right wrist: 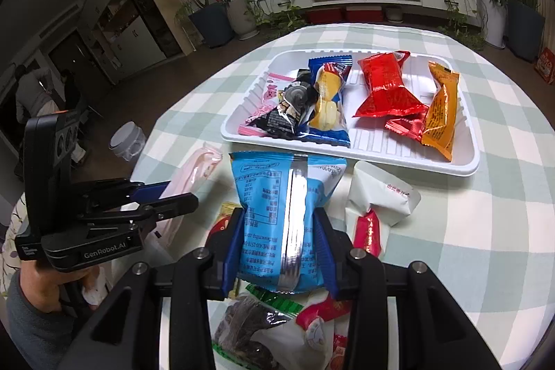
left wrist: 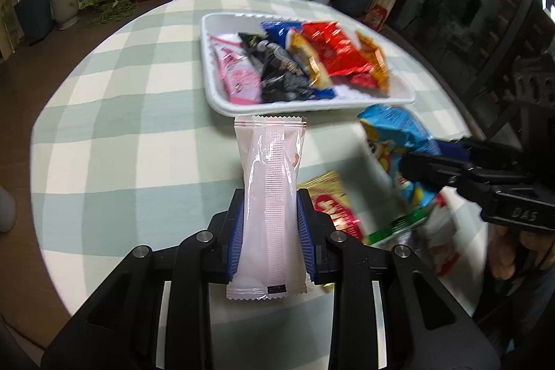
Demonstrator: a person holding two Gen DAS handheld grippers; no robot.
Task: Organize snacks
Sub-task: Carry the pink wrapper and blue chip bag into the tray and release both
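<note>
My left gripper [left wrist: 270, 208] is shut on a pale pink packet [left wrist: 272, 182], squeezed at its waist between the blue pads and pointing toward the white tray [left wrist: 312, 107]. In the right wrist view my right gripper [right wrist: 279, 226] is shut on a light blue snack bag [right wrist: 267, 196], held above the loose snacks. The tray [right wrist: 399, 162] holds pink, black, blue-and-yellow, red [right wrist: 388, 89] and orange [right wrist: 440, 106] packets. Each wrist view shows the other gripper from the side: the right gripper [left wrist: 412, 162] with its blue bag [left wrist: 395, 134], the left gripper [right wrist: 173, 195] with its pink packet [right wrist: 199, 167].
Loose snacks lie on the checked tablecloth near me: a white packet [right wrist: 380, 193], a small red one [right wrist: 367, 231], a dark dried-fruit bag [right wrist: 248, 325], a red-and-gold packet [left wrist: 329, 203]. A bin [right wrist: 126, 141] stands on the floor. Plants and a TV cabinet line the far wall.
</note>
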